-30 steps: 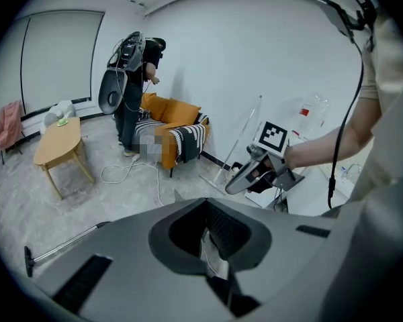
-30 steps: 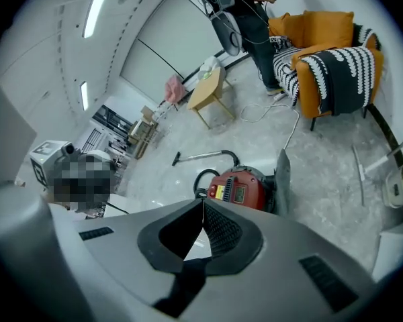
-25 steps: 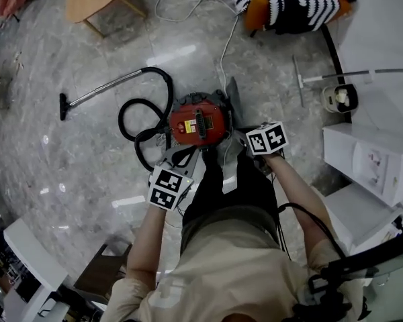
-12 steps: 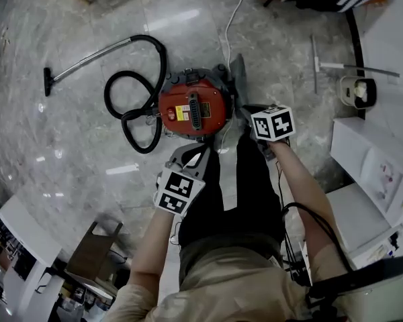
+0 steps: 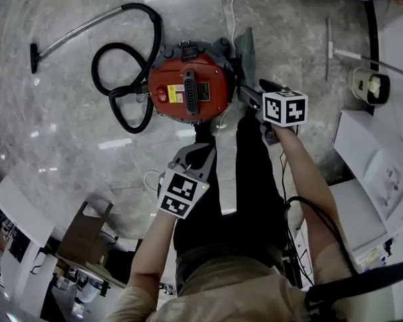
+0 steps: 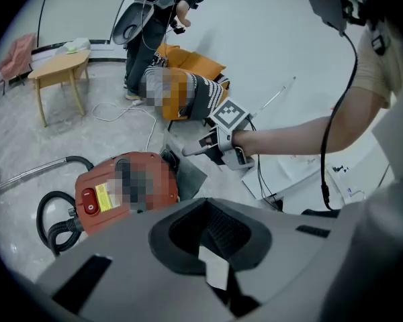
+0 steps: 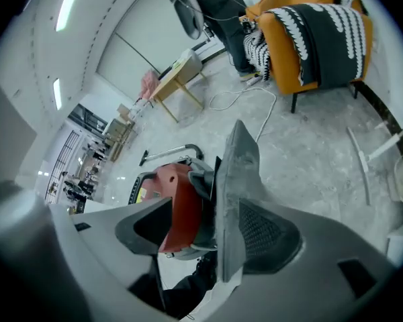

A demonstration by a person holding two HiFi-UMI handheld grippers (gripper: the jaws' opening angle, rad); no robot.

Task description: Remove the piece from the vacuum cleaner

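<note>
The red vacuum cleaner (image 5: pixel 188 91) stands on the marble floor, with its black hose (image 5: pixel 121 79) coiled to its left. A grey flat piece (image 5: pixel 246 49) stands up along its right side. My right gripper (image 5: pixel 255 92) is at that side. Its jaws have just been opening, and in the right gripper view the grey piece (image 7: pixel 234 180) and the vacuum's red edge (image 7: pixel 181 206) stand between them; only the right pad is close to the piece. My left gripper (image 5: pixel 196 149) hovers nearer me, short of the vacuum (image 6: pixel 124 190), with its pads (image 6: pixel 218 230) together.
The metal wand with its floor nozzle (image 5: pixel 60 35) lies at the far left. A white cable (image 7: pixel 245 99) runs over the floor toward an orange armchair (image 7: pixel 316 32). White shelves (image 5: pixel 376 159) stand at the right. A wooden side table (image 6: pixel 57 66) and a standing person (image 6: pixel 154 39) are behind.
Both grippers have come down toward the vacuum, which now looks larger and closer. The right gripper has reached the grey piece on the vacuum's right side.
</note>
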